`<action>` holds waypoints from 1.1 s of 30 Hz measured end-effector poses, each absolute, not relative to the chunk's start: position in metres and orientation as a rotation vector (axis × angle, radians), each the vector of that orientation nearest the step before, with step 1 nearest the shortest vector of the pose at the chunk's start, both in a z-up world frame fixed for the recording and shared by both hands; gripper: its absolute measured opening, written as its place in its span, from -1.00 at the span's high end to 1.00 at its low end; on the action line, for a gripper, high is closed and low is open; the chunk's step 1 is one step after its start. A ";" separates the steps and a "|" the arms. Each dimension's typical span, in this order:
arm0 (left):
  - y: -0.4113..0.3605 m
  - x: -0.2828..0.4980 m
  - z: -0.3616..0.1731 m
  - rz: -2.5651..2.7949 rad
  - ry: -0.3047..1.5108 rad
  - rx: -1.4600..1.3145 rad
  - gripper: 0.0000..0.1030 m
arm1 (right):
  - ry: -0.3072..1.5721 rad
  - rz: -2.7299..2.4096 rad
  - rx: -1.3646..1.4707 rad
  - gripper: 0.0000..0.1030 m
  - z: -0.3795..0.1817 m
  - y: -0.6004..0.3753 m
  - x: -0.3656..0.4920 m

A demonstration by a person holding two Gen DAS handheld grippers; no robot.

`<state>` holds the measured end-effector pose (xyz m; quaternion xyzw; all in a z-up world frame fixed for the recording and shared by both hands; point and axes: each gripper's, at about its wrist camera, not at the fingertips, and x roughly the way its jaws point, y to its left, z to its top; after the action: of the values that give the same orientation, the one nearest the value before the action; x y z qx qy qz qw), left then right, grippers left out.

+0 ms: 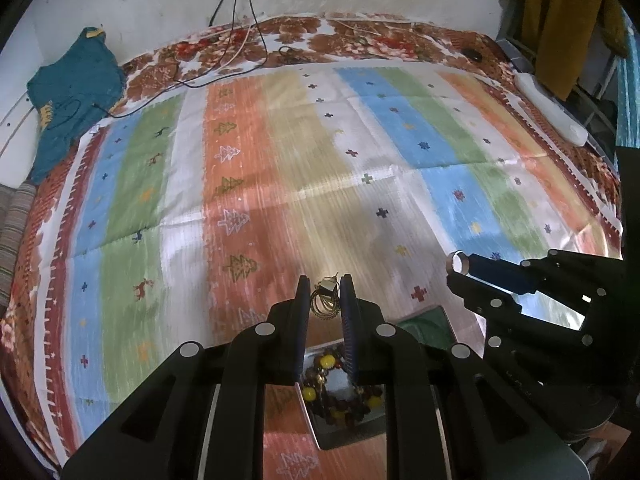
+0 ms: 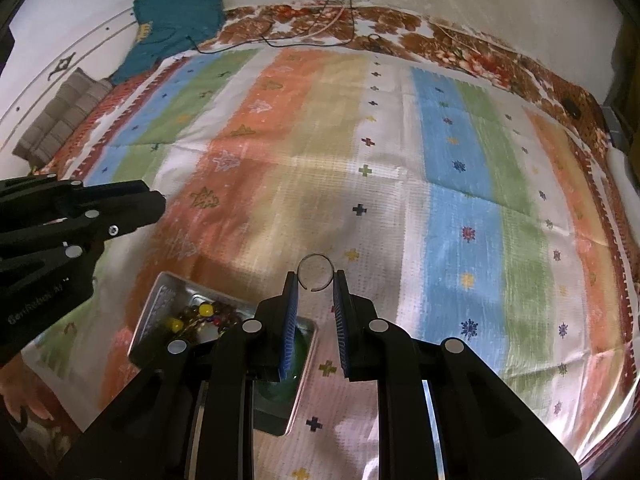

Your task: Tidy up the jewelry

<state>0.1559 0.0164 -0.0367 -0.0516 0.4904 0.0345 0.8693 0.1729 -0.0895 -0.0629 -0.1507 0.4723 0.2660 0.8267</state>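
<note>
My left gripper (image 1: 325, 294) is shut on a bunch of thin gold bangles (image 1: 325, 303) with a small tag, held above the striped mat. My right gripper (image 2: 316, 276) is shut on a silver ring bangle (image 2: 315, 272); it also shows in the left wrist view (image 1: 458, 262) at the right gripper's tips. Below both grippers lies a metal tray (image 2: 160, 300) holding a beaded necklace (image 2: 200, 316) with yellow and dark red beads in one compartment and something green (image 2: 298, 356) in the other. The tray (image 1: 344, 436) and necklace (image 1: 340, 400) also show in the left wrist view.
A striped mat (image 1: 280, 184) covers a floral bedsheet (image 1: 360, 36). A teal garment (image 1: 72, 92) lies at the far left, cables (image 1: 240, 52) trail at the back, and a white object (image 1: 548, 108) rests at the right edge. A folded striped cloth (image 2: 60, 116) lies at the left.
</note>
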 end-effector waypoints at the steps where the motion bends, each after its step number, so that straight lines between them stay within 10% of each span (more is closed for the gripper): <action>1: 0.015 0.152 -0.036 0.070 1.022 -0.108 0.71 | 1.002 0.569 -0.322 0.64 -0.063 -0.089 0.171; 18: 0.007 0.108 -0.028 0.050 1.000 -0.140 0.68 | 1.012 0.641 -0.342 0.61 -0.065 -0.088 0.139; 21: 0.009 0.104 -0.028 0.061 1.000 -0.149 0.60 | 1.017 0.637 -0.335 0.23 -0.065 -0.091 0.136; 33: 0.008 0.072 -0.023 0.046 0.985 -0.140 0.18 | 1.009 0.594 -0.296 0.01 -0.057 -0.114 0.126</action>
<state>0.0716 0.0078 -0.0234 -0.0669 0.4725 0.0219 0.8785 0.1255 -0.1142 -0.0566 -0.1393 0.4743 0.2794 0.8232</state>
